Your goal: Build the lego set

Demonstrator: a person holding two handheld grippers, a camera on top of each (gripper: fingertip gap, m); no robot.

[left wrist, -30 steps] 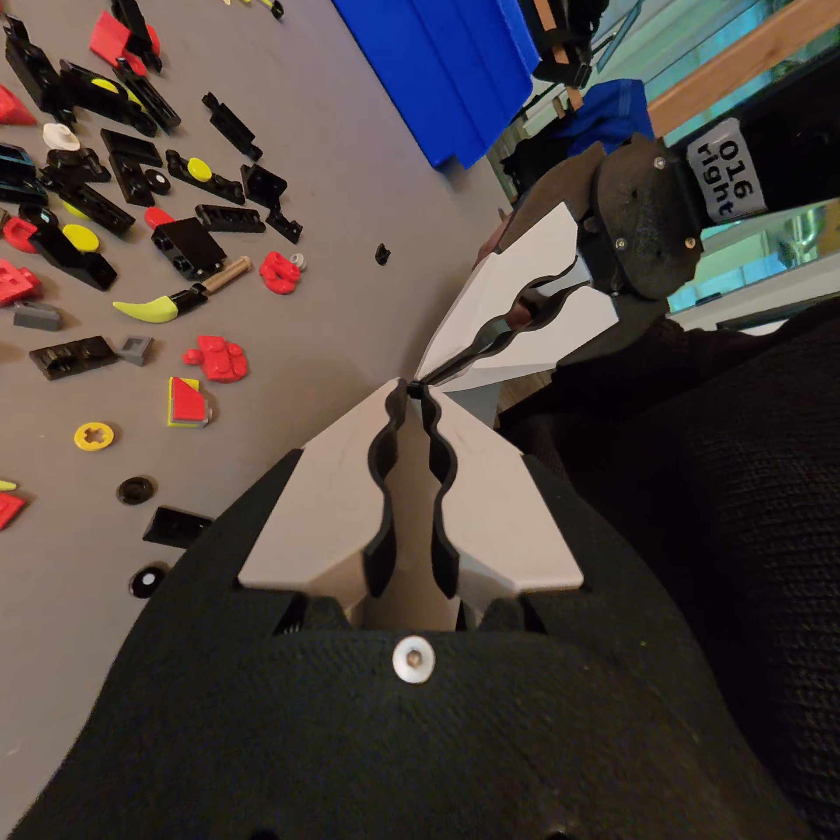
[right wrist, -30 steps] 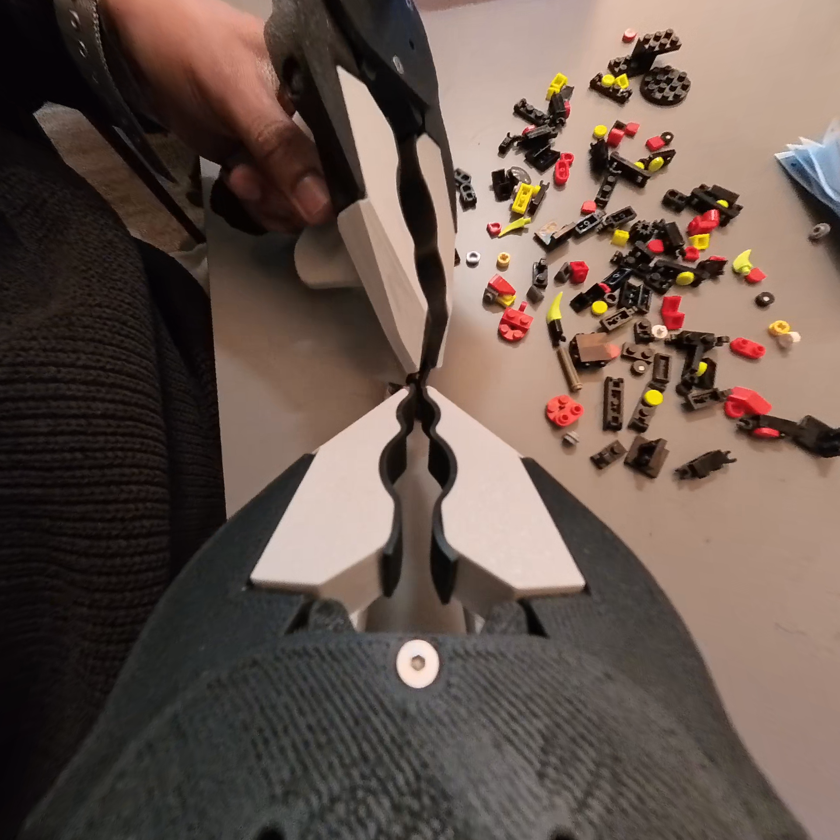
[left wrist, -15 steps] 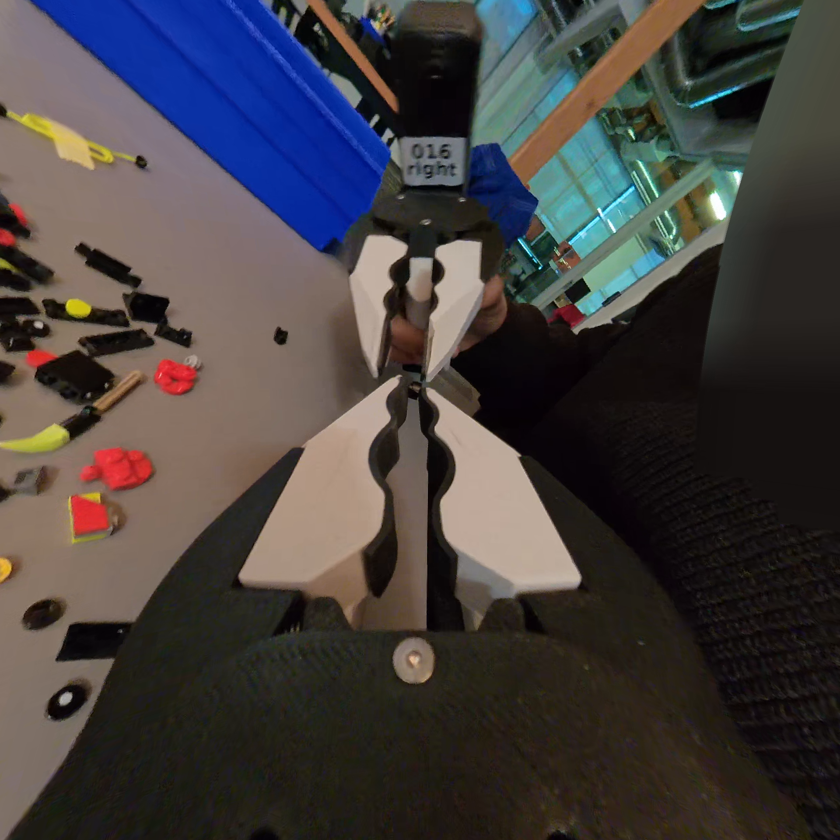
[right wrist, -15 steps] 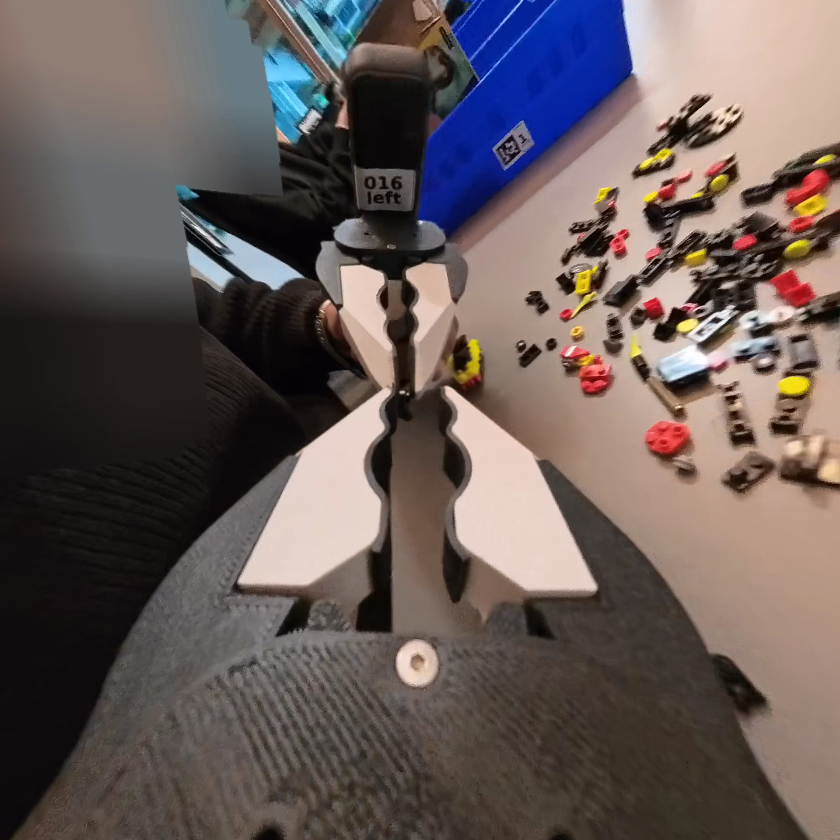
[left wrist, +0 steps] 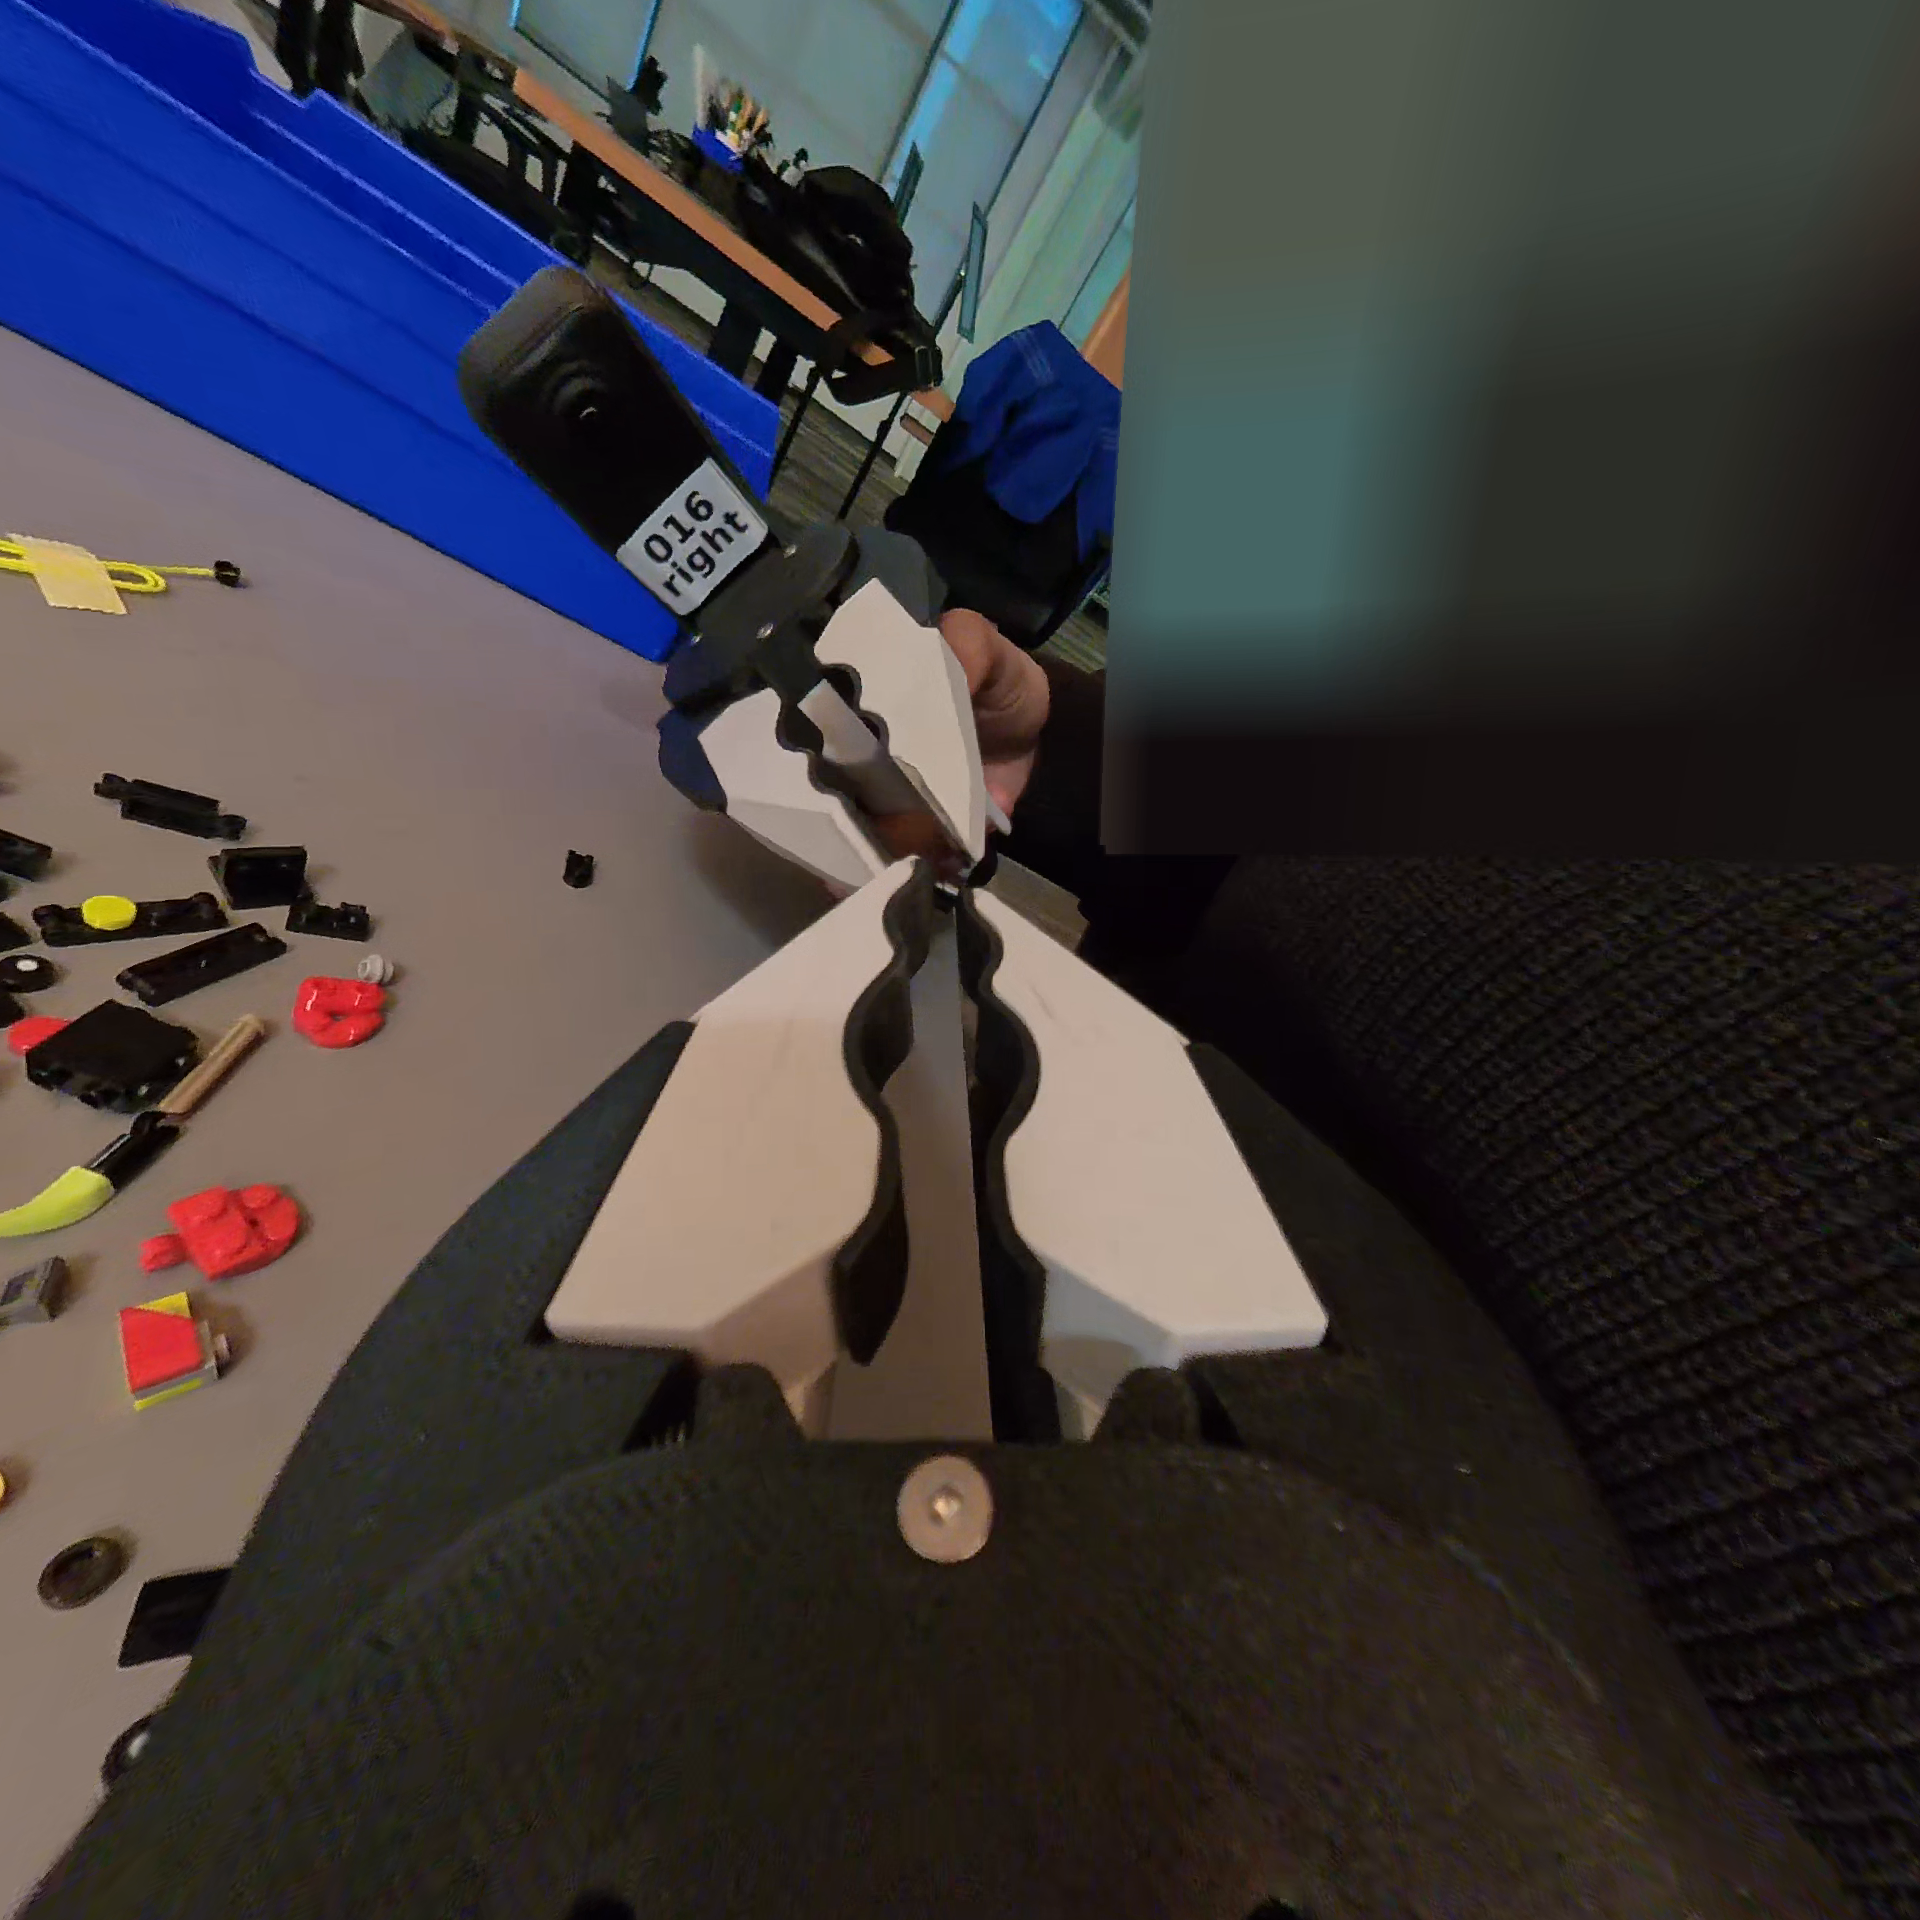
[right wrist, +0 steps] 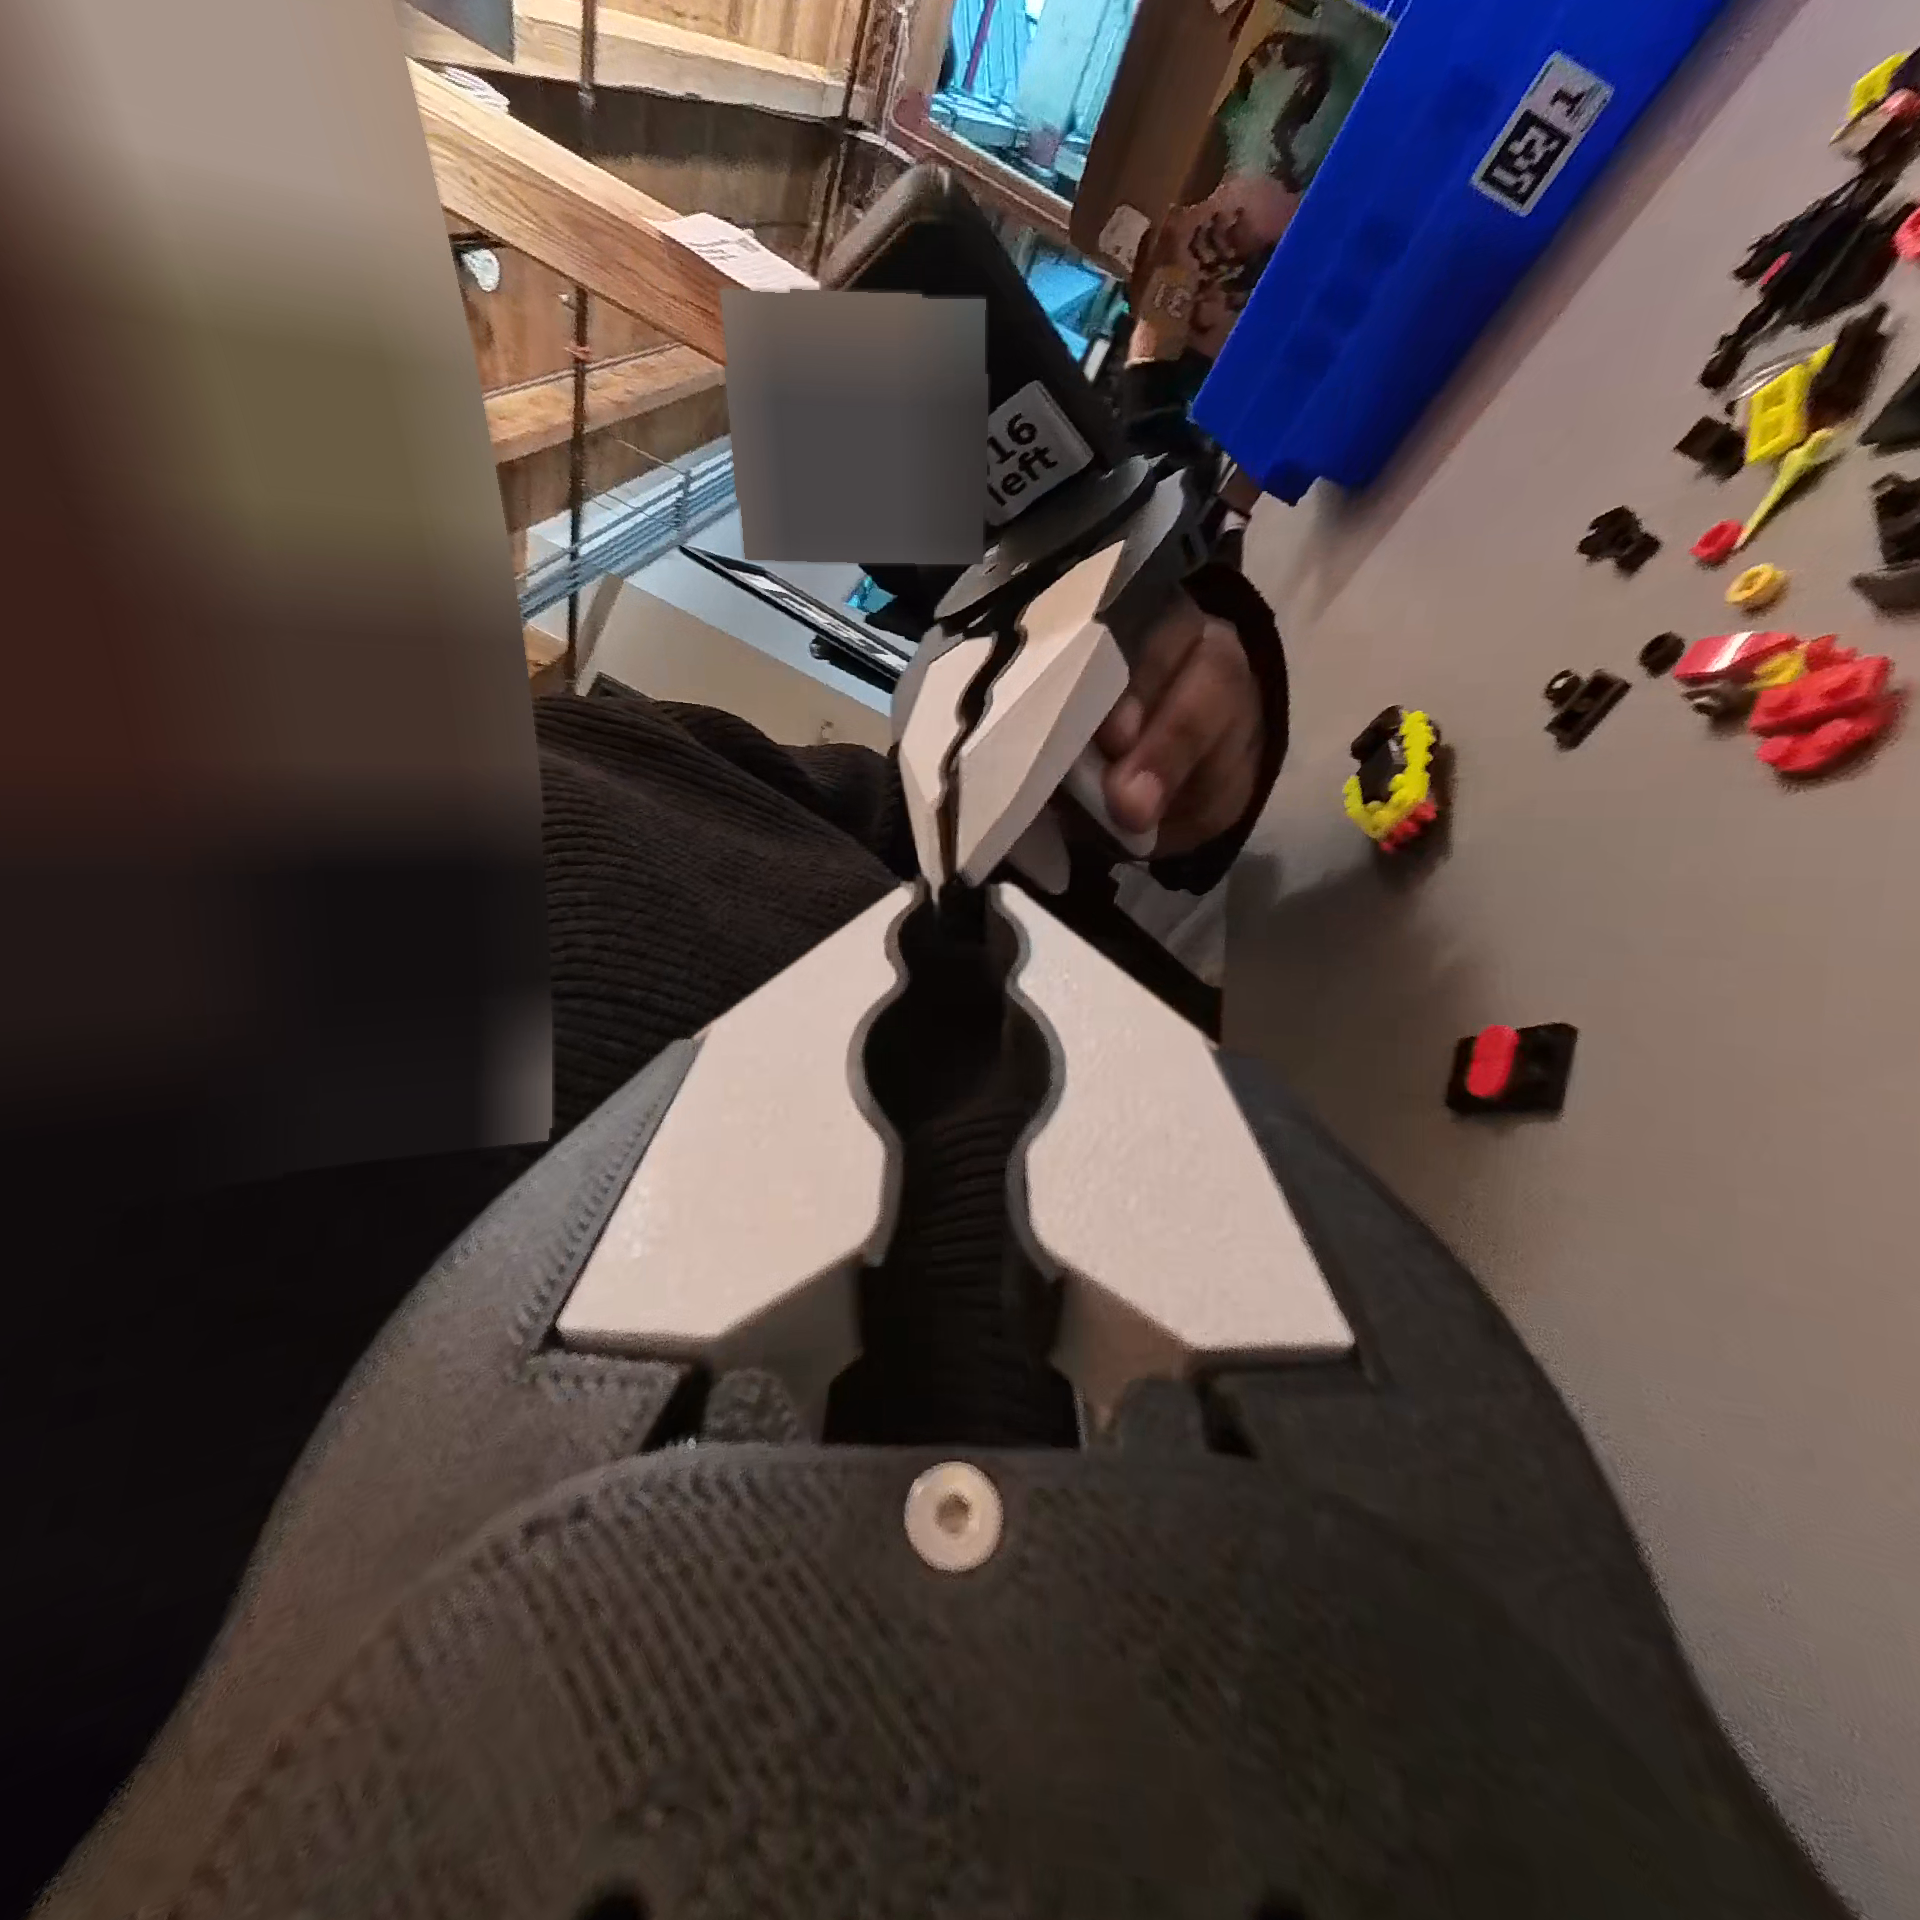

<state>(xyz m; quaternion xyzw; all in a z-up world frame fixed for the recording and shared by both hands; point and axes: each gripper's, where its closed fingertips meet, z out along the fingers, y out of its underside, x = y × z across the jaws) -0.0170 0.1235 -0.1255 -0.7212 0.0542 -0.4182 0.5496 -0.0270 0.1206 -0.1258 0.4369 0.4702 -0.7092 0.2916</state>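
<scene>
My left gripper [left wrist: 943, 891] is shut on a small black piece [left wrist: 945, 900] pinched at its very tips, held in the air off the grey table's [left wrist: 416, 727] edge. My right gripper [right wrist: 954, 906] meets it tip to tip. Its fingers stand a little apart with the same black piece [right wrist: 961, 920] between them, and the pads lie against it. In the left wrist view the right gripper [left wrist: 951, 860] comes in from above at a slant. In the right wrist view the left gripper [right wrist: 940, 883] points down into my jaws. A hand holds each gripper.
Loose black, red and yellow bricks lie scattered on the table [left wrist: 208, 1039] [right wrist: 1766, 675]. A yellow and black built piece [right wrist: 1392, 774] and a black brick with a red top [right wrist: 1507, 1070] lie apart from them. A blue bin [left wrist: 312, 312] [right wrist: 1455, 260] stands at the back. A dark knit sleeve [left wrist: 1558, 1143] is close by. The tips of both grippers are at nearly the same place.
The right gripper went from shut to wide open, then narrowed onto the black piece at a new angle. The left stayed shut on it. Both grippers swung round, away from the table.
</scene>
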